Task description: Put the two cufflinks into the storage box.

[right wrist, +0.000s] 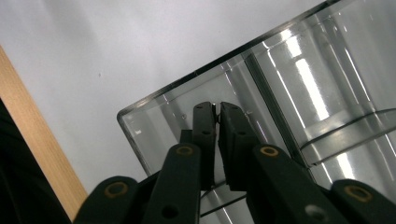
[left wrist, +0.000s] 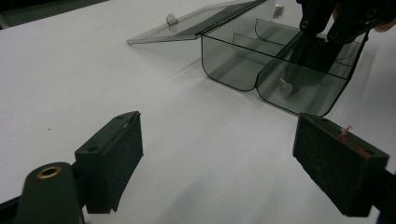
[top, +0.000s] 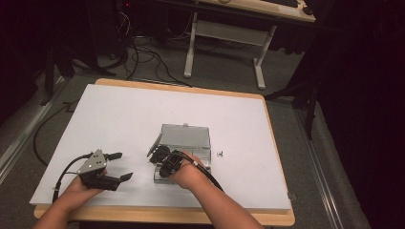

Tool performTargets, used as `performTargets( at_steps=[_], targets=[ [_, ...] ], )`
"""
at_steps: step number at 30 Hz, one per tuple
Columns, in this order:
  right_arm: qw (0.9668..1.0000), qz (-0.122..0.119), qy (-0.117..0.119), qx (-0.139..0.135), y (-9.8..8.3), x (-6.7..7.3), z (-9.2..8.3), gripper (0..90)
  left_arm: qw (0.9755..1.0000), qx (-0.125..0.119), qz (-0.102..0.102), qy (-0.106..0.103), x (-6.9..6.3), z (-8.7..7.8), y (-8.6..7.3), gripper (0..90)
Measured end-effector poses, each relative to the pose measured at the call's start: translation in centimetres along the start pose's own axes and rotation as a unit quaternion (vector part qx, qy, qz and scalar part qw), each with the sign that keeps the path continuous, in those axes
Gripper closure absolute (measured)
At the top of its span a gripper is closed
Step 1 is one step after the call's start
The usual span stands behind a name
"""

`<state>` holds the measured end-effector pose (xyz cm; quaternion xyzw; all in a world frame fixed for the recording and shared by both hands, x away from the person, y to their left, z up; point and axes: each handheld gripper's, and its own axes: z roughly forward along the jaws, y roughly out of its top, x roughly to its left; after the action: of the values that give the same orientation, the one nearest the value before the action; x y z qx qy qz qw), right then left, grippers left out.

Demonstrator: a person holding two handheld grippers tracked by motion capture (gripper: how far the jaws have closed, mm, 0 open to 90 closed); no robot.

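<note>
Op: Right gripper [right wrist: 217, 112] is down inside the near corner compartment of the clear box [top: 184, 143], jaws nearly together on something tiny and metallic at their tips. Can't identify it.

Obs: And the left?

Op: Left gripper [top: 119, 166] rests on the desk [top: 119, 109], jaws wide apart and empty, box ahead and to its right. My right is clearly nearer.

Obs: Loose parts?

Op: One small screw [top: 220, 154] lies just right of the box. Lid [top: 185, 135] lies open, away from me.

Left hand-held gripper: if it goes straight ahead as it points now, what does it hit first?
Probably the near curved wall of the clear compartment box; bare white table lies before the left hand-held gripper until then. Depth is uncertain.
</note>
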<state>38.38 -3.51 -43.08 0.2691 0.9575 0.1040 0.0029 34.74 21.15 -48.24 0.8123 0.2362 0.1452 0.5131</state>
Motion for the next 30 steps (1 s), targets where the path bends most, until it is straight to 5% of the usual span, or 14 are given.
performTargets(
  at_steps=[8,30],
  targets=[
    [0.9998,0.012,-0.01,-0.016,-1.0,-0.6,-2.3,82.8,1.0,0.0,0.0,0.001,0.0,0.0,0.0,16.5],
    [0.9956,0.086,-0.036,-0.008,-7.9,-4.7,-6.3,79.9,1.0,0.001,0.001,0.003,0.0,0.0,0.0,16.4]
  ],
)
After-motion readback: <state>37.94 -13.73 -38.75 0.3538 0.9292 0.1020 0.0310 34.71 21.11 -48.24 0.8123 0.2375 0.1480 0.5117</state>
